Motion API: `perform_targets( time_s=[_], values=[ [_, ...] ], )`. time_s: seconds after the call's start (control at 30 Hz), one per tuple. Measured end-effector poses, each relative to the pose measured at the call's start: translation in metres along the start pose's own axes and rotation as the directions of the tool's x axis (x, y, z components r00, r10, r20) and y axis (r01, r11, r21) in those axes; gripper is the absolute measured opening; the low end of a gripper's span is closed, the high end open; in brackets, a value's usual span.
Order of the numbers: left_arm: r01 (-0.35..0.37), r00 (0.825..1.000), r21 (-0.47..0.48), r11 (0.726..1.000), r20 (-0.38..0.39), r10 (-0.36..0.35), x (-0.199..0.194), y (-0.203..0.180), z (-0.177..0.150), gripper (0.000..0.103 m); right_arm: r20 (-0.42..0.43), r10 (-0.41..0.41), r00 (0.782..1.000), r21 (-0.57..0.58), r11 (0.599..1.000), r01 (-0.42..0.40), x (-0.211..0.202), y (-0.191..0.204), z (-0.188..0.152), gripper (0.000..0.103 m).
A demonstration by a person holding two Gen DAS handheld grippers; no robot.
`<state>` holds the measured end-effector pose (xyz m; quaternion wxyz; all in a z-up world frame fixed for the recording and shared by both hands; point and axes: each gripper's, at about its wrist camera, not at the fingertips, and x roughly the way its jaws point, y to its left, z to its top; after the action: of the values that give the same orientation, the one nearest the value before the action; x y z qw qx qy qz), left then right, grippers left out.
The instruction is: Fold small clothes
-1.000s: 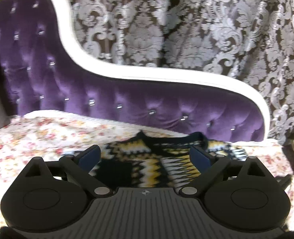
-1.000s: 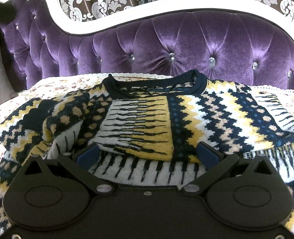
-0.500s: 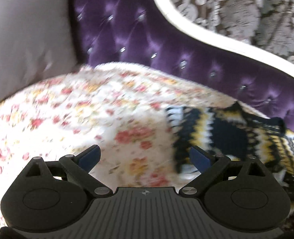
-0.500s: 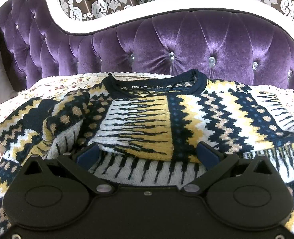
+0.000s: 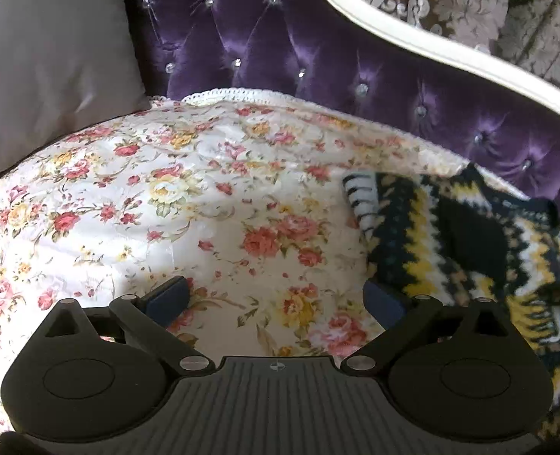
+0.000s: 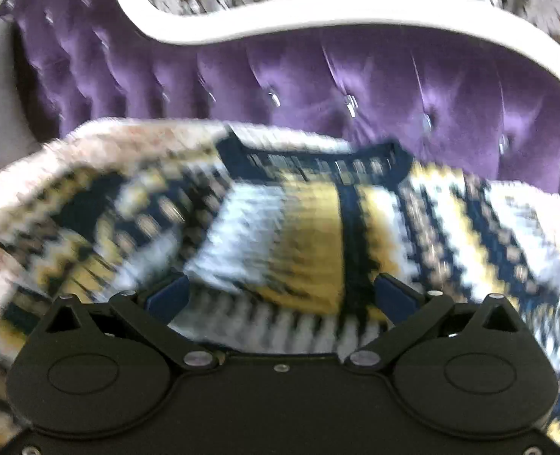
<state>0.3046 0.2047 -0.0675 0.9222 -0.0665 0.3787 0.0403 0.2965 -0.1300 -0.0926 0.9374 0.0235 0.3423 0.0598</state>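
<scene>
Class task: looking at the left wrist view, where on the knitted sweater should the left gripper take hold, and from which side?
Grip the sweater at its striped sleeve cuff, probably coming from the bare floral cover side. That end lies free on the cover and is within view of the open left gripper.

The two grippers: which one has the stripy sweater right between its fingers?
The right gripper: the patterned sweater fills the gap between its open fingers. The left gripper has only the flowery bedspread between its own.
</scene>
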Motion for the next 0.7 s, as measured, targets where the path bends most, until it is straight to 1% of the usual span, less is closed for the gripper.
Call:
perform_targets(
  time_s=[0.07,0.1,0.17,0.3,0.4,0.43,0.47,0.5,0.63,0.7],
  values=[
    [0.002,1.0,-0.026,1.0,0.026,-0.001,-0.004,0.004,0.003,0.099,0.056,0.02,0.998,-0.07,0.997,-0.016,-0.015,0.019,0.015,0.103],
    [-0.003,0.999,-0.039,0.999,0.043,0.004,-0.008,0.006,0.004,0.099,0.063,0.038,0.997,-0.114,0.993,-0.031,-0.018,0.031,0.023,0.102],
    [-0.012,0.998,-0.051,0.999,0.062,0.015,-0.012,0.009,0.006,0.099,0.053,0.042,0.998,-0.212,0.977,-0.029,-0.015,0.061,0.034,0.102],
    [-0.022,0.998,-0.065,0.998,0.055,0.026,-0.012,0.016,0.008,0.099,0.074,0.075,0.994,-0.35,0.936,-0.044,0.001,0.111,0.038,0.101],
    [-0.022,0.998,-0.087,0.996,0.057,0.027,-0.013,0.022,0.01,0.099,0.073,0.065,0.995,-0.416,0.909,-0.029,0.019,0.136,0.035,0.1],
    [-0.02,0.998,-0.093,0.995,0.059,0.026,-0.013,0.024,0.011,0.099,0.064,0.072,0.995,-0.439,0.898,-0.037,0.023,0.142,0.033,0.099],
    [-0.016,0.998,-0.097,0.995,0.06,0.022,-0.013,0.024,0.011,0.099,0.048,0.084,0.995,-0.459,0.887,-0.053,0.028,0.147,0.03,0.095],
    [-0.01,0.998,-0.101,0.995,0.062,0.017,-0.015,0.024,0.011,0.099,0.038,0.085,0.996,-0.469,0.881,-0.058,0.032,0.15,0.028,0.089],
    [0.007,0.998,-0.103,0.995,0.066,0.0,-0.016,0.024,0.011,0.099,-0.015,0.084,0.996,-0.508,0.858,-0.08,0.049,0.161,0.019,0.082],
    [0.014,0.998,-0.1,0.995,0.064,-0.007,-0.016,0.023,0.011,0.099,-0.035,0.079,0.996,-0.517,0.852,-0.086,0.056,0.162,0.016,0.061]
  ],
)
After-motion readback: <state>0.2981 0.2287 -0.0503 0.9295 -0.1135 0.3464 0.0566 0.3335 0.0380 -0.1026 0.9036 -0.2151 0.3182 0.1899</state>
